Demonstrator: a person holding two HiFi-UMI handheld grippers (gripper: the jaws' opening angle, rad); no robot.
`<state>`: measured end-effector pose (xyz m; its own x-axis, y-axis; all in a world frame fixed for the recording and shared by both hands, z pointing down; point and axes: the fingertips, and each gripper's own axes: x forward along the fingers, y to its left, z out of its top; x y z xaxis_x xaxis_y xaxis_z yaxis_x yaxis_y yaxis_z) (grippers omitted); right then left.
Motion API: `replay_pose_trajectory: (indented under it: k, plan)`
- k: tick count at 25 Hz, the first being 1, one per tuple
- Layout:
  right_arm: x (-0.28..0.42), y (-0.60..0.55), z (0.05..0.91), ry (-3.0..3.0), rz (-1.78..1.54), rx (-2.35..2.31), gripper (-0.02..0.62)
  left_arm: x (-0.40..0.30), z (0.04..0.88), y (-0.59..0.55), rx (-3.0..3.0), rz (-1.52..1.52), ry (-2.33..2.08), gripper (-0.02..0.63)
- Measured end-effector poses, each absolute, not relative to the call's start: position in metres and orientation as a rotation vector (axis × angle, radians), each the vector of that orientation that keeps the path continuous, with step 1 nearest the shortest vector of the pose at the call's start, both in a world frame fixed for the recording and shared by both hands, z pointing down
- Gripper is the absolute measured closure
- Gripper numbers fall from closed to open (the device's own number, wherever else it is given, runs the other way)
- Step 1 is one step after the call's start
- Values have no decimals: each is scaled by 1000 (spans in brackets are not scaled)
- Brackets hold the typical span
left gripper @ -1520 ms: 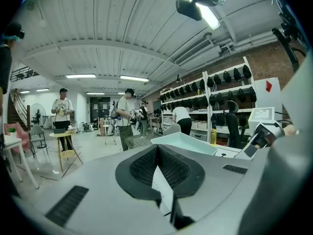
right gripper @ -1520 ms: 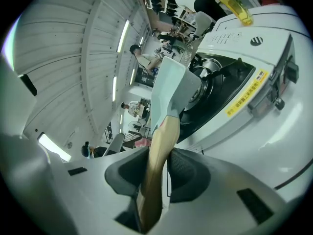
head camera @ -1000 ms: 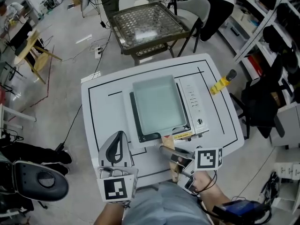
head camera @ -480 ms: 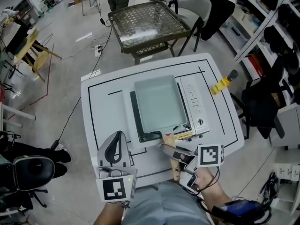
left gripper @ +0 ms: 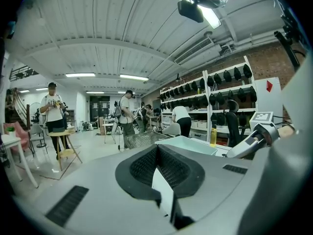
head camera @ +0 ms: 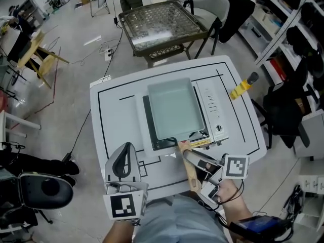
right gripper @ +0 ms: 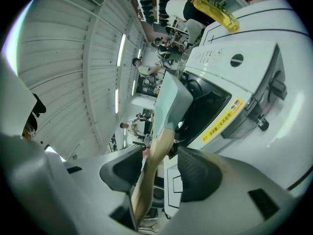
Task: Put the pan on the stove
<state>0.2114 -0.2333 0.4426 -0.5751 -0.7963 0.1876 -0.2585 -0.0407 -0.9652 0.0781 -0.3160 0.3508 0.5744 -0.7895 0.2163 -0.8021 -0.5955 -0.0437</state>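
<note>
Right claw [right gripper: 156,168] is shown released, just opened around the wooden handle [head camera: 189,168] at 6 o'clock. On the white bench [head camera: 116,120], the pan [head camera: 174,110] is set on the stove [head camera: 215,116]; shelves [head camera: 298,29] are seen at 3 o'clock. Left claw [head camera: 127,148] is clenched, held level at 7 o'clock.

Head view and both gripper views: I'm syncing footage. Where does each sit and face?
Head view: on the head, steeply down onto pan, stove, table; left gripper and right gripper show.
Left gripper view: on that gripper, level across the room; shut fingers show.
Right gripper view: on that gripper, toward the stove; fingers, just opened, flank the handle.
Shared: all see the pan.
</note>
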Motion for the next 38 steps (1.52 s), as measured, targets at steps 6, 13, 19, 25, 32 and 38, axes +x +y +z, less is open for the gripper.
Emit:
replay_pose_trajectory:
  k: [6, 13, 19, 25, 32, 38]
  plan:
    - [244, -206, 434, 1776, -1491, -1303, 390, 73, 349, -294, 2766, 321, -1343, 588]
    - [252, -140, 401, 1761, -1262, -1617, 390, 49, 323, -242, 2831, 272, -1293, 588]
    - [208, -91, 352, 1925, -857, -1877, 390, 3, 290, -188, 2860, 212, -1351, 588]
    - [143, -62, 314, 2102, -484, -2007, 456, -46, 256, -146, 2882, 105, -1454, 588]
    - [108, -49, 294, 2212, -153, -2188, 532, -65, 242, -114, 2877, 49, -1499, 588]
    - [99, -38, 291, 2227, -79, -2224, 538, -73, 241, -97, 2869, 54, -1519, 588]
